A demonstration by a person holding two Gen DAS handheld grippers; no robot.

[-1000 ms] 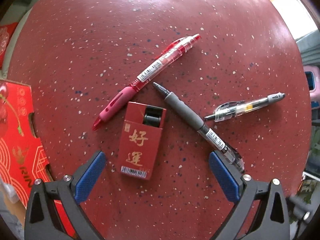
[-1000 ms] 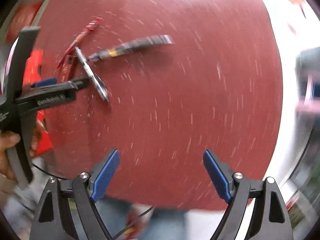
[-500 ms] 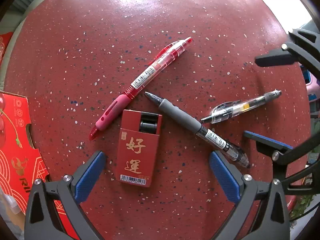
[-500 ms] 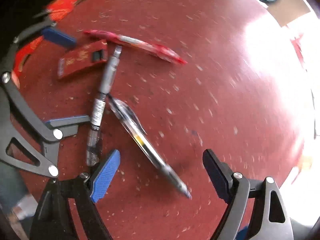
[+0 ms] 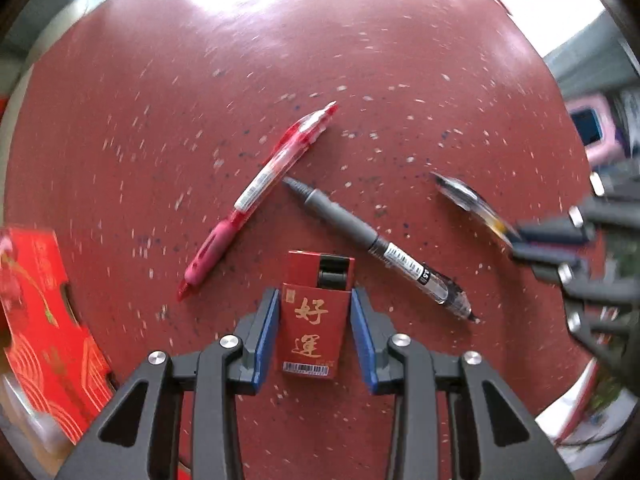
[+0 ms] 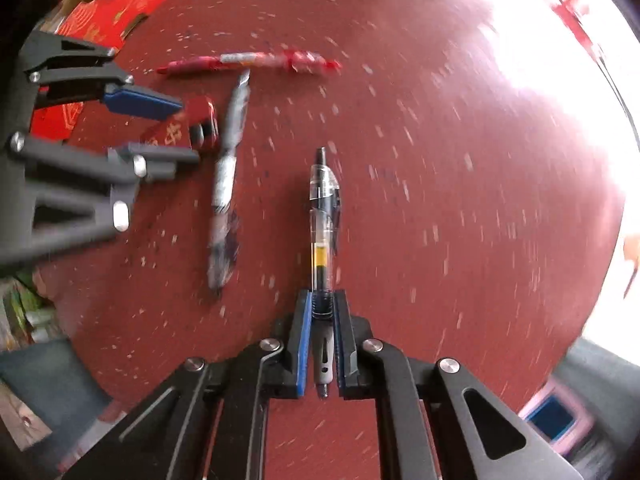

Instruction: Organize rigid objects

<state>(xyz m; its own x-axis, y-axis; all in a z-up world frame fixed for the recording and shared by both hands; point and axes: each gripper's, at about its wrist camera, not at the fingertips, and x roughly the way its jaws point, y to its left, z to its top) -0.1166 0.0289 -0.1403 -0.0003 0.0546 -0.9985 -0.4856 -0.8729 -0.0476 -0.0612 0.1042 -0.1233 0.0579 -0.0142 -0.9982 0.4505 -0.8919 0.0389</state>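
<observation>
Claws have both just been closing: the left claw (image 5: pixel 314 332) now clamps the small red box (image 5: pixel 313 320) on the speckled red tabletop (image 5: pixel 400 80), while the right claw (image 6: pixel 320 314) pinches the clear pen (image 6: pixel 323 220) near its tip end. Beside the box lie a red pen (image 5: pixel 260 192) and a grey-grip pen (image 5: pixel 376 246).

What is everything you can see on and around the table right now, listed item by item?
Table: one, dark red speckled, under everything.
Red pen: one, red, lying left of centre.
Grey-grip pen: one, grey and clear, lying beside the box.
Clear pen: one, clear with black clip, in the right jaws.
Small box: one, red with gold characters, between the left jaws.
Printed carton: one, red, at the table's left edge.
Pink object: one, pink, off the table's right side.
Left gripper: black, blue pads, closed on the small box.
Right gripper: black, blue pads, closed on the clear pen.
</observation>
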